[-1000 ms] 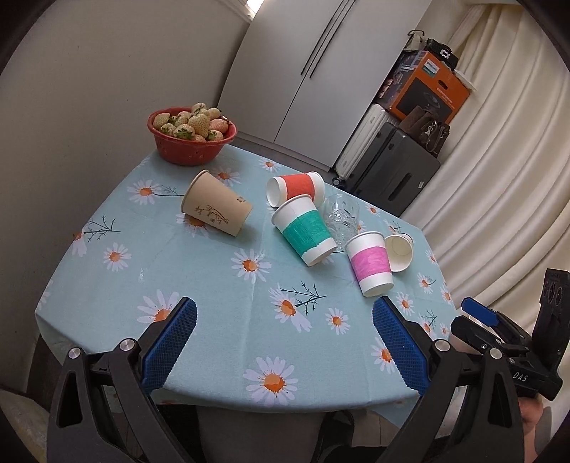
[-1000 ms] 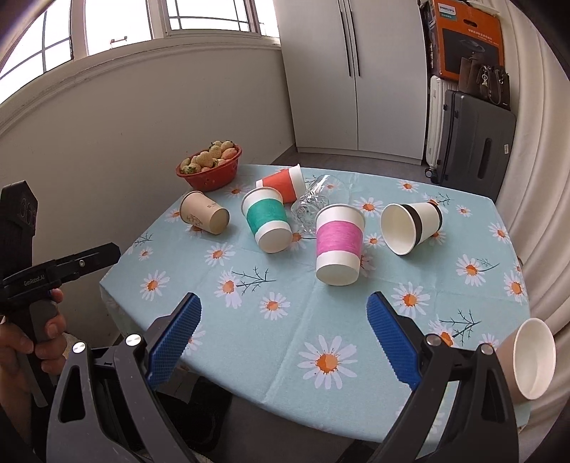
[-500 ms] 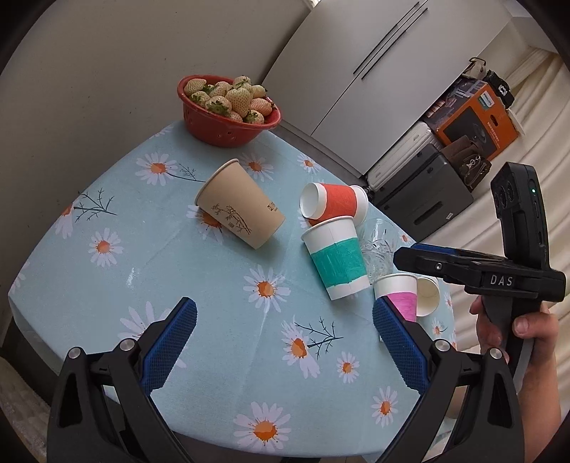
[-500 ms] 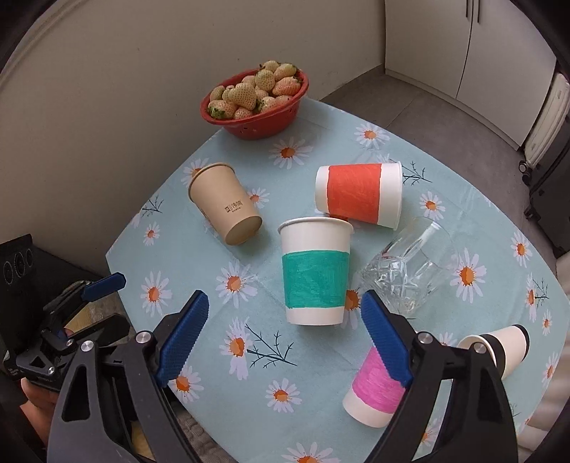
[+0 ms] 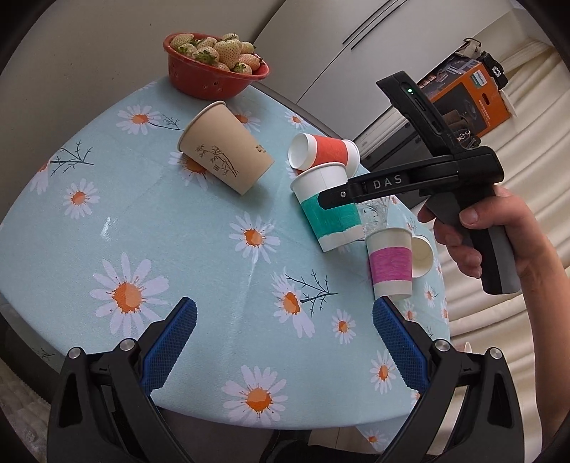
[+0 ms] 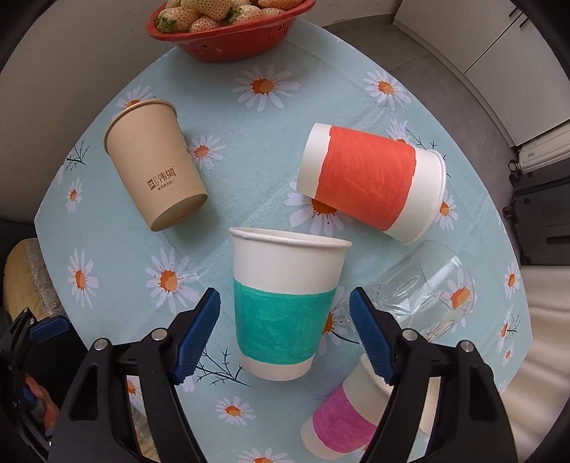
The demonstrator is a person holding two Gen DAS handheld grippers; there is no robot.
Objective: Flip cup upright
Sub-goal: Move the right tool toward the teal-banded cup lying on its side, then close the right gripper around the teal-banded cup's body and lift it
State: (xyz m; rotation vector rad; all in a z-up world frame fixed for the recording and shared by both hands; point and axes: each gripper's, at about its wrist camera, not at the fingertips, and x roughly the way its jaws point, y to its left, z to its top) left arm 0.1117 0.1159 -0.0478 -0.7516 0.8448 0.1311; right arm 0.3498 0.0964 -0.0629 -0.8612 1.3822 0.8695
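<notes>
A white cup with a green band (image 6: 285,306) stands on the daisy tablecloth (image 6: 249,142), wide rim at the top in the right wrist view; it also shows in the left wrist view (image 5: 329,213). My right gripper (image 6: 285,336) is open, its blue pads (image 6: 196,334) on either side of the green cup without touching. A brown cup (image 6: 155,174) and an orange-banded cup (image 6: 370,181) lie on their sides. A pink-banded cup (image 6: 342,424) stands near the right finger. My left gripper (image 5: 283,350) is open and empty over the near tablecloth.
A clear glass (image 6: 424,285) lies on its side right of the green cup. A red bowl of strawberries (image 6: 228,25) sits at the table's far edge. Another white cup (image 5: 422,254) lies behind the pink one. Cabinets and luggage stand beyond the table.
My right gripper has moved down and forward over the table, so its open fingers now flank the green-banded cup. My left gripper has come closer to the table.
</notes>
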